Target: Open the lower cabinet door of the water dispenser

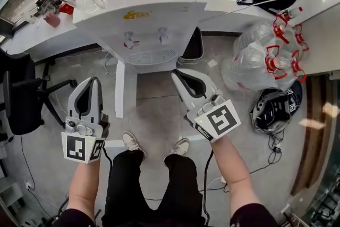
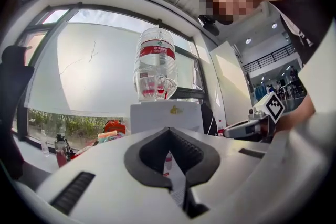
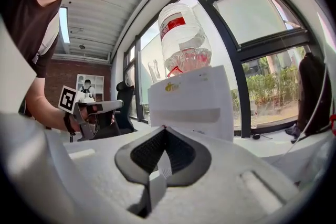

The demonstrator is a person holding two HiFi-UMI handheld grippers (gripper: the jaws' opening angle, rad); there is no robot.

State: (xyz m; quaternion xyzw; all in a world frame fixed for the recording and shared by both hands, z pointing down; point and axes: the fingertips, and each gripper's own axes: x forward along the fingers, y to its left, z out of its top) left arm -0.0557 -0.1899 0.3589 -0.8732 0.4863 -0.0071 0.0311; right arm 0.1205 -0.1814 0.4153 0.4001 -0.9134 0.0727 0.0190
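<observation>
**Both grippers empty in front of the dispenser, a white panel swung out at its foot**

The person stands facing the tall white plastic water dispenser (image 1: 154, 13), with a gripper in each hand held out ahead of the knees. The left gripper (image 1: 94, 80) has its two grey-padded jaws pressed together at the tips, and nothing is caught between them. The right gripper (image 1: 176, 72) is the same, tips meeting and empty. The two are well apart from each other, and neither touches the dispenser.

A clear plastic water bottle with a red label (image 2: 155, 60) sits upside down on top of the machine. Two small taps (image 1: 129, 40) stick out of its front above a round drip grille.

Low on the dispenser's front, a narrow white cabinet door (image 1: 120, 90) juts out edge-on toward the person on the left gripper's side. It appears to be swung open, though the inside of the compartment cannot be made out.

To the right, a cluster of empty clear bottles with red handles (image 1: 255, 56) lies on the tiled floor. A black office chair (image 1: 24, 95) stands to the left.
</observation>
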